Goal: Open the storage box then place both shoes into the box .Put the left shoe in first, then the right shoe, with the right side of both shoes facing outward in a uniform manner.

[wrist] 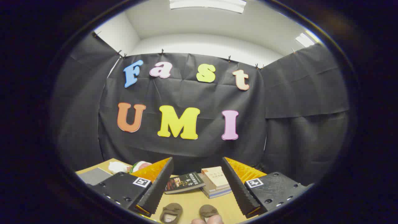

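Straight ahead, the tongs (196,182) are pointing forward over a pale wooden bench (194,202), their two fingers standing wide apart with nothing gripped between them. Going from left to right: beyond the left finger, a flat grey board-like item (93,175) is lying on the bench, and just past it a white, red and green soft-looking object (130,167) is resting near the black cloth wall (186,149); what it is cannot be told. Between the fingers and ahead of them, a dark-covered book (184,182) is lying flat, and beside it a small stack of books with a tan cover on top (215,184) is sitting. Closest in, between the finger bases, two small brown shoes (189,212) are lying side by side, slightly apart. Just under the right-hand shoe, part of a person's hand (207,220) is showing.
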`<state>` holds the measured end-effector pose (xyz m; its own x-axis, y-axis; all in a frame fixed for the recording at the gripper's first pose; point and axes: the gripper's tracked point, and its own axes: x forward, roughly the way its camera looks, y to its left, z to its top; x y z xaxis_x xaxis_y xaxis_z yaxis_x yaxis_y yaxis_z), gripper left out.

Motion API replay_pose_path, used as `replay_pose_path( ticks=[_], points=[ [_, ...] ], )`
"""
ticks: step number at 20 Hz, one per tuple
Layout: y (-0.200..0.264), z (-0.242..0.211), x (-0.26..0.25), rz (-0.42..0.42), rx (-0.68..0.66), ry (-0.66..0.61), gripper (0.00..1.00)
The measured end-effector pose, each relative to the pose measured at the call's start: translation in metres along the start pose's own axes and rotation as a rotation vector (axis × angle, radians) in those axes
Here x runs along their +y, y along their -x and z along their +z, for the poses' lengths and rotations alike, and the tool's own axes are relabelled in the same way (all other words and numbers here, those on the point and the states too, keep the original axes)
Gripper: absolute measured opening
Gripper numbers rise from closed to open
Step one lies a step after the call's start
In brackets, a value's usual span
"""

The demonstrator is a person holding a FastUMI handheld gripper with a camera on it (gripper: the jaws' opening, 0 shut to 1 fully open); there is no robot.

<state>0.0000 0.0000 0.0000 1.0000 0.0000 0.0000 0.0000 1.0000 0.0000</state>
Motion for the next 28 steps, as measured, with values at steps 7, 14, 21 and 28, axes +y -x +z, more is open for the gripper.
replay_pose_path(
  ticks=[7,14,21,28],
  points=[
    [-0.003,-0.011,0.024,0.025,0.032,-0.02,0.95],
    [-0.007,-0.015,0.022,0.025,0.045,-0.008,0.95],
    [-0.014,-0.039,0.051,0.103,0.09,-0.02,0.95],
    [-0.009,-0.097,0.107,0.159,0.188,-0.095,0.95]
  ],
)
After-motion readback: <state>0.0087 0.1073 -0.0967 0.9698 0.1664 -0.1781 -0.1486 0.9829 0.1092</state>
